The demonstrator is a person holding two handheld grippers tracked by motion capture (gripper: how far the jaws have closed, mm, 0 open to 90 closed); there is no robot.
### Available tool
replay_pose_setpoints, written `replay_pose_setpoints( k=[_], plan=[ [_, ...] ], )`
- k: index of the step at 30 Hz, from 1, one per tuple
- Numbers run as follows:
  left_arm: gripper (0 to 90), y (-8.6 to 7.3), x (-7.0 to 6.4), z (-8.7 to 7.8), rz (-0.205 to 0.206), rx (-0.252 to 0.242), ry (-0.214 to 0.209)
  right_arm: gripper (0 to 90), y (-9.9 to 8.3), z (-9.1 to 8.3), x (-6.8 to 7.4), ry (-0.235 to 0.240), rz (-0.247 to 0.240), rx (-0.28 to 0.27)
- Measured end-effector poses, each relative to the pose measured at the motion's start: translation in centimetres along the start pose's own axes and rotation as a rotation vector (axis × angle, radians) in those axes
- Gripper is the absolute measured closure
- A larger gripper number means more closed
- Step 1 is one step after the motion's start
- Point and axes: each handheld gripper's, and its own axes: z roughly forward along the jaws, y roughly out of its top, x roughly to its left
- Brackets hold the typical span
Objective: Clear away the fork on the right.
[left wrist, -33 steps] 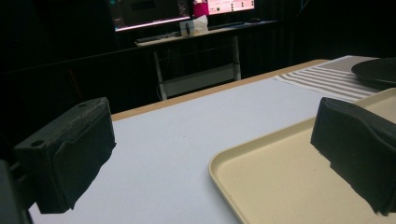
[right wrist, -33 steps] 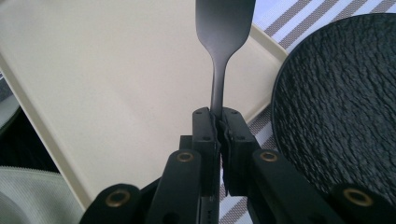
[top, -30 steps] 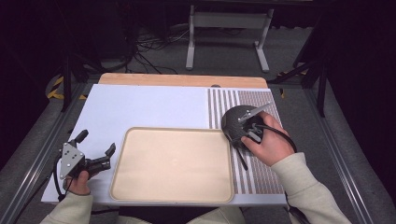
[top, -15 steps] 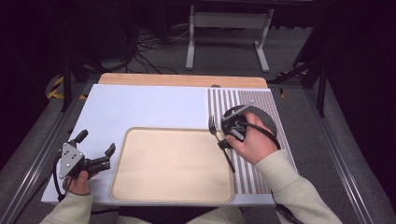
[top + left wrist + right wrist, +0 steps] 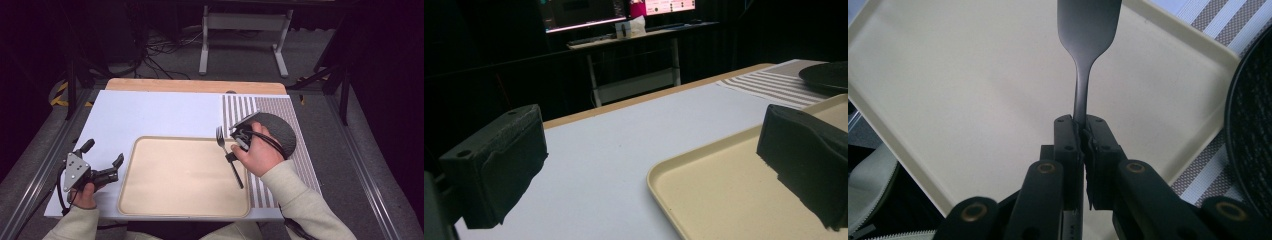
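Note:
A dark metal fork [image 5: 236, 174] is held over the right edge of the beige tray [image 5: 175, 175], tines pointing to the far side. My right gripper [image 5: 231, 156] is shut on the fork's neck. In the right gripper view the jaws [image 5: 1082, 127] pinch the thin neck, and the fork head [image 5: 1088, 25] rises above the tray [image 5: 973, 75]. My left gripper [image 5: 103, 153] rests open on the white mat just left of the tray, with nothing between its pads [image 5: 499, 165]. The tray's corner [image 5: 734, 190] lies in front of them.
A dark round plate [image 5: 280, 131] sits on the striped placemat [image 5: 305, 165] right of the tray, just behind my right hand. It also shows as the plate [image 5: 1253, 125] and the plate [image 5: 829, 75]. The white mat [image 5: 160, 115] covers the table's left and middle. Table stands and cables lie beyond the far edge.
My right gripper has moved left from the dark plate, carrying the fork out over the tray's right edge. The left gripper has stayed still.

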Motion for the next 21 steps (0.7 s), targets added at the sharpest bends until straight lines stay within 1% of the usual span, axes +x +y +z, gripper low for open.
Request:
replay_pose_setpoints(
  k=[4, 5, 7, 12, 15, 18, 21],
  plan=[
    [0.4, 0.0, 0.0, 0.0, -0.006, -0.002, 0.0, 84.9, 0.2, 0.7, 0.1, 0.002, 0.037, 0.018],
    [0.4, 0.0, 0.1, 0.0, -0.002, -0.001, 0.0, 84.9, 0.2, 0.8, 0.1, 0.003, 0.044, 0.019],
    [0.4, 0.0, 0.0, 0.0, -0.002, 0.0, -0.002, 84.9, 0.3, 1.1, 0.1, -0.007, 0.062, 0.03],
    [0.4, 0.0, 0.1, 0.0, -0.001, 0.001, -0.003, 84.9, 0.3, 1.5, 0.1, -0.008, 0.099, 0.044],
    [0.4, 0.0, 0.1, 0.0, -0.005, 0.001, -0.004, 84.8, 0.3, 1.7, 0.0, -0.007, 0.12, 0.063],
    [0.4, 0.0, 0.1, 0.0, -0.005, 0.0, -0.004, 84.9, 0.1, 2.1, -0.1, -0.017, 0.137, 0.09],
    [0.4, 0.0, 0.1, 0.0, 0.001, 0.002, -0.001, 84.9, 0.0, 2.4, -0.3, -0.016, 0.154, 0.109]
  ],
)
